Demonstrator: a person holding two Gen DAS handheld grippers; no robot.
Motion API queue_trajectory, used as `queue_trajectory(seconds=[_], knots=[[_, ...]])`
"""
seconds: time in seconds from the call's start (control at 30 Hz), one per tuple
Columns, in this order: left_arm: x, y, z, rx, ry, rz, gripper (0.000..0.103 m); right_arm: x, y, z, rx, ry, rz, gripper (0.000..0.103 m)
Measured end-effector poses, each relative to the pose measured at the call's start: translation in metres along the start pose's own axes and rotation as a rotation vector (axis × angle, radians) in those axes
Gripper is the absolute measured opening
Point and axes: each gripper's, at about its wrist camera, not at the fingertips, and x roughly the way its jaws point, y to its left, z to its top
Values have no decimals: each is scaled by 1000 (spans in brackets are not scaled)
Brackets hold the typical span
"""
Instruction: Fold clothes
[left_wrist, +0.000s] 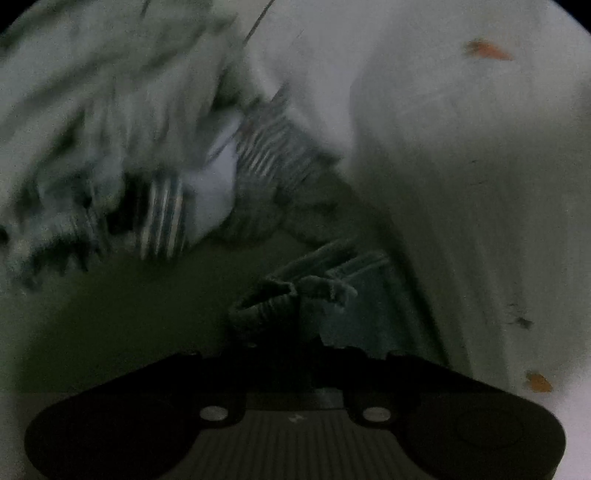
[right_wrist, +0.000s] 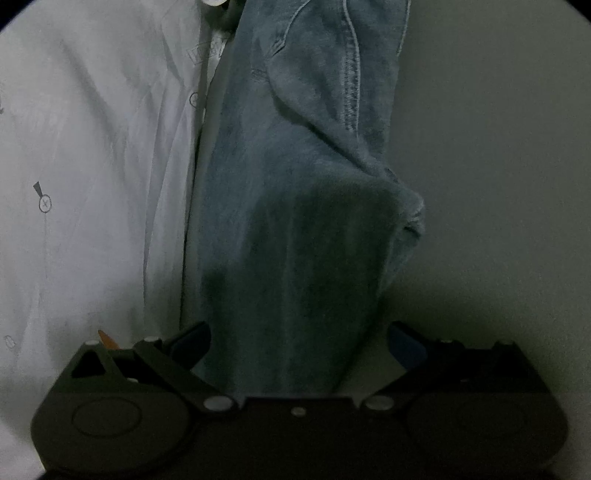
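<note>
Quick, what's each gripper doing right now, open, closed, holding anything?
Left gripper: shut on the striped garment, a bunched edge pinched at its tips.
Right gripper: open, with the jeans lying between its spread fingers, not clamped.

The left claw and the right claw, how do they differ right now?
The left claw is shut, pinching a dark striped fabric edge; the right claw is open, its fingers either side of blue jeans. The left view is motion-blurred; the right is sharp. Both sit close above clothing.

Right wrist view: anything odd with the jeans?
The jeans lie bunched, not flat, between the open fingers of the right hand-held gripper, one denim fold flopped over at the right and overlapping the white shirt.
</note>
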Motion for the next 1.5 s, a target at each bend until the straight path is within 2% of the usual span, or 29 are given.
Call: queue_trajectory(seconds=[0.1,0.17,0.23,0.3,0.37,0.43,0.53,0.57,0.67,0.7,0.73,0.8,0.93,1.1,1.2,1.27,1.33,1.43,1.5], knots=[[-28,-1,1,48,-11,9,15,-1,-1,2,6,-5,0,103],[-25,18,-6,13,26,69,16,-2,-4,3,20,-5,10,103],[-11,42,-18,-39,94,132,18,0,-5,3,23,-1,11,103],[-12,55,-25,-93,81,108,24,0,-3,4,6,7,7,103],[-16,56,-24,-99,57,104,39,0,-3,4,0,9,9,103],[-17,54,-21,-76,36,87,63,1,-5,5,9,6,14,103],[-11,53,-19,-74,15,70,75,1,-7,4,17,3,23,103],[-8,49,-18,-67,7,74,76,1,-8,3,17,2,26,103],[1,40,-20,-28,-27,98,75,-1,-11,1,22,-1,44,103],[4,39,-22,-28,-35,105,64,-1,-13,0,32,-2,51,103],[7,39,-23,-39,-35,112,43,0,-15,1,43,-3,58,103],[12,43,-22,-76,-30,115,21,-2,-19,1,68,-4,73,103],[5,48,-16,-127,-26,-19,19,-6,-28,1,109,-6,102,103],[-15,3,-5,21,-30,-227,19,-14,-32,-4,118,-6,113,103],[-21,-38,-16,150,13,-341,19,-14,-33,-3,116,-5,115,103],[-21,-68,-34,257,70,-412,19,-13,-33,-2,123,-3,119,103],[-13,-96,-60,366,169,-457,22,-13,-35,-2,136,-2,128,103],[19,-117,-106,440,369,-437,27,-13,-37,0,154,3,140,103],[34,-113,-120,396,446,-403,32,-13,-38,1,163,16,142,103]])
